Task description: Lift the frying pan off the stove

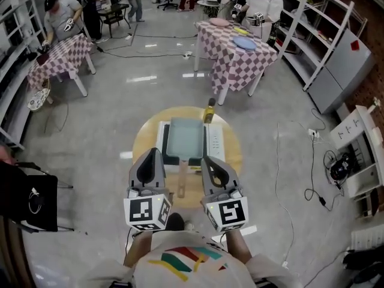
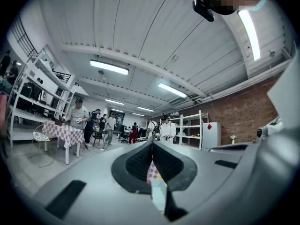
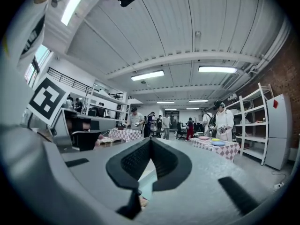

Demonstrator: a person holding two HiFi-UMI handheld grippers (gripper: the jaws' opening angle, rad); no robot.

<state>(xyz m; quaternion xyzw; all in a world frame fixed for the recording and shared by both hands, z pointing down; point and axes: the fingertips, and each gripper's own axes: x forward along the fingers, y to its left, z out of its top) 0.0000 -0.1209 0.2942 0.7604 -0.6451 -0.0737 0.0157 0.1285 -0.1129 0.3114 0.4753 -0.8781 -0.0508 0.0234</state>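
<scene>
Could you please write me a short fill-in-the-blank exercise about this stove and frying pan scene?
The frying pan sits on the stove, atop a ____ wooden table.
The left claw and right claw are both ____, holding nothing.
The pan's handle points toward the person, ____ the two claws.
Missing words: round; shut; between.

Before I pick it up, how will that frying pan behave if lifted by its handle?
The frying pan looks rigid but probably nose-heavy: its wide square body sits beyond the long thin handle, so it may dip. The narrow handle might twist in a grip. It lies flat on the stove, so it should lift off cleanly.
</scene>
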